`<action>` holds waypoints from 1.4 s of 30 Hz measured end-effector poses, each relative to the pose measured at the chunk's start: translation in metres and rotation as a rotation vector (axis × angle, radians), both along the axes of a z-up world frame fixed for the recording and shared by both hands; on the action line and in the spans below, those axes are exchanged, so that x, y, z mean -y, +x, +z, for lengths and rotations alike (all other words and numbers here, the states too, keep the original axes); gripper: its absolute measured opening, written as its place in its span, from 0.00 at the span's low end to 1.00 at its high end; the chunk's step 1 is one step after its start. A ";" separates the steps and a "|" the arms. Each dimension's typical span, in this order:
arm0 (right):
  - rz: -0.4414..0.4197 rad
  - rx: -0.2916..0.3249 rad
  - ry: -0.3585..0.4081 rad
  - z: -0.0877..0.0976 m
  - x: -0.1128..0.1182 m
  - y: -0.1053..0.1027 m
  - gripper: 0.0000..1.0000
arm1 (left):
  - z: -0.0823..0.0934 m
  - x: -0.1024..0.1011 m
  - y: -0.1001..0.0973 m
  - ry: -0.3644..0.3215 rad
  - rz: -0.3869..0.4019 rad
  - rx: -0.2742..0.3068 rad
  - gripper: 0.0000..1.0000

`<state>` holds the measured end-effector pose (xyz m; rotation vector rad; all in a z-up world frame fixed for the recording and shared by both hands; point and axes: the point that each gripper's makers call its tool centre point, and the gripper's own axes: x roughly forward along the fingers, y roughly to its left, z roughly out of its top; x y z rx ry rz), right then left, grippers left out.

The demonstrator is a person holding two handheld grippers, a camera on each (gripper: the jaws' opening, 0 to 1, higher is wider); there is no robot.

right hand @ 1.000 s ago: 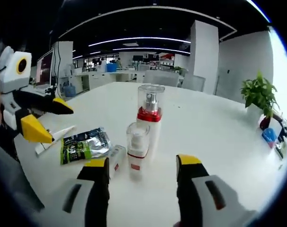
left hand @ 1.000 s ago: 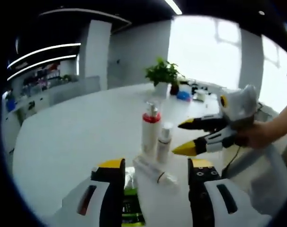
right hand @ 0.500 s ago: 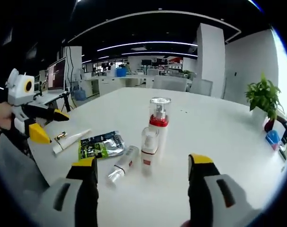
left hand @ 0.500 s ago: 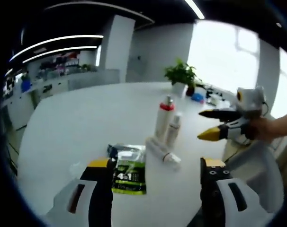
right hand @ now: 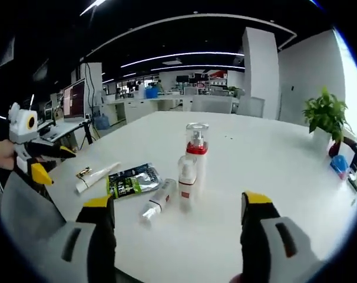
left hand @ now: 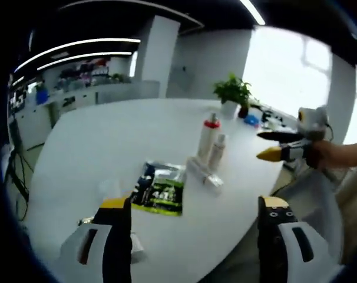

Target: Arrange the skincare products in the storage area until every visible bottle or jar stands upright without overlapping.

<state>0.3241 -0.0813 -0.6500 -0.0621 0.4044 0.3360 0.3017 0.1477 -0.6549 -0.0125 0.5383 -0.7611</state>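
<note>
Both jaws are spread, nothing held; the lying bottle, touching the small upright bottle, could topple it if nudged carelessly.

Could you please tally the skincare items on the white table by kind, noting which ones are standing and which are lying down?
Standing bottles: 2, the tall red-collared pump bottle and the shorter bottle beside it.
Lying bottles: 1, the small bottle.
Lying tubes: 1, the white tube.
Flat sachets: 1, the green and black sachet.
Total: 5.
</note>
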 end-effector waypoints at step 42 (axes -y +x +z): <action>0.037 -0.051 -0.081 -0.012 -0.008 -0.005 0.85 | -0.004 -0.035 -0.012 0.041 0.107 0.047 0.96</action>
